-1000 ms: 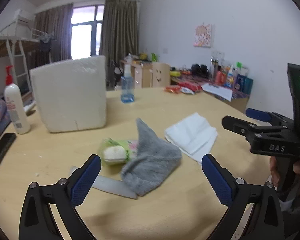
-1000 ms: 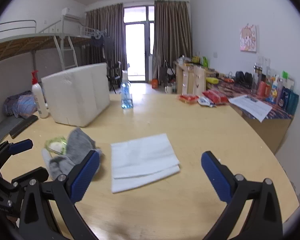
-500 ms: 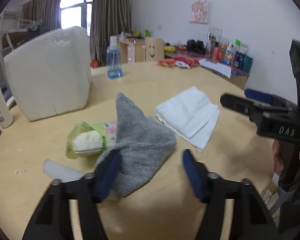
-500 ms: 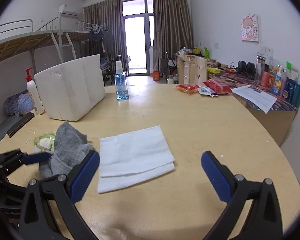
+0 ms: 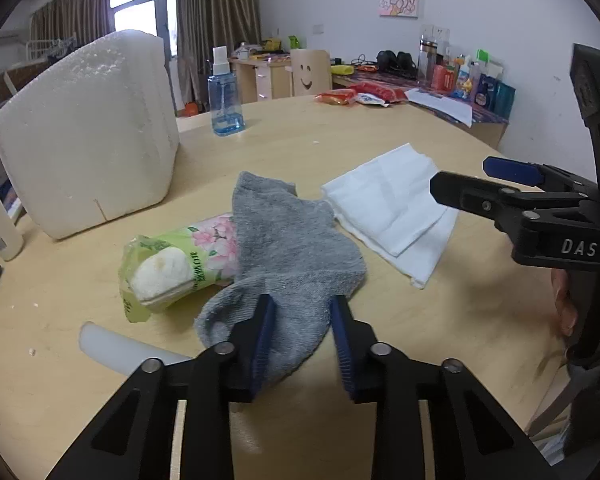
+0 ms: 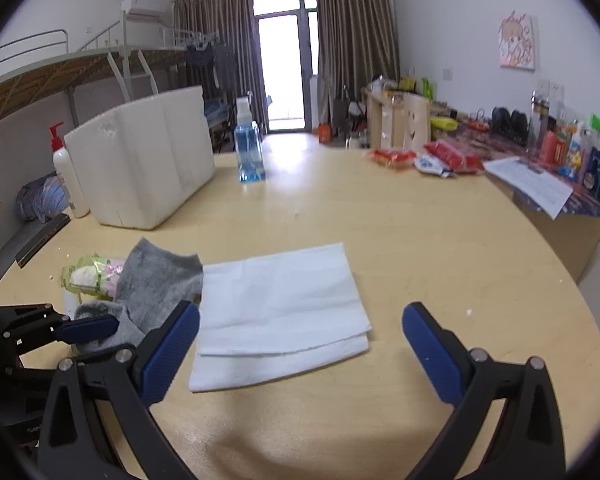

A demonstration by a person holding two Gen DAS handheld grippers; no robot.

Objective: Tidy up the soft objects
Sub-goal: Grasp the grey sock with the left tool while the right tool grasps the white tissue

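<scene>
A grey sock (image 5: 296, 240) (image 6: 152, 280) lies on the round wooden table (image 6: 420, 240), draped over a green flowered tissue pack (image 5: 172, 264) (image 6: 88, 276). My left gripper (image 5: 302, 304) is closing its jaws on the sock's near end, and the fabric fills the gap between the blue pads. To the right of the sock lies a folded white cloth (image 5: 392, 204) (image 6: 280, 300). My right gripper (image 6: 300, 320) (image 5: 500, 184) hovers open over the cloth's near edge, with nothing between its fingers.
A white foam box (image 5: 88, 132) (image 6: 148, 160) stands at the back left, with a blue spray bottle (image 5: 225, 92) beside it and a lotion bottle (image 6: 66, 172) behind. A flat white plastic piece (image 5: 116, 344) lies near the sock. Snack packets and papers (image 6: 524, 180) sit at the far right.
My left gripper has come forward and down onto the sock, and its jaws have narrowed from wide open to a small gap around the fabric. The right gripper drifted closer to the white cloth.
</scene>
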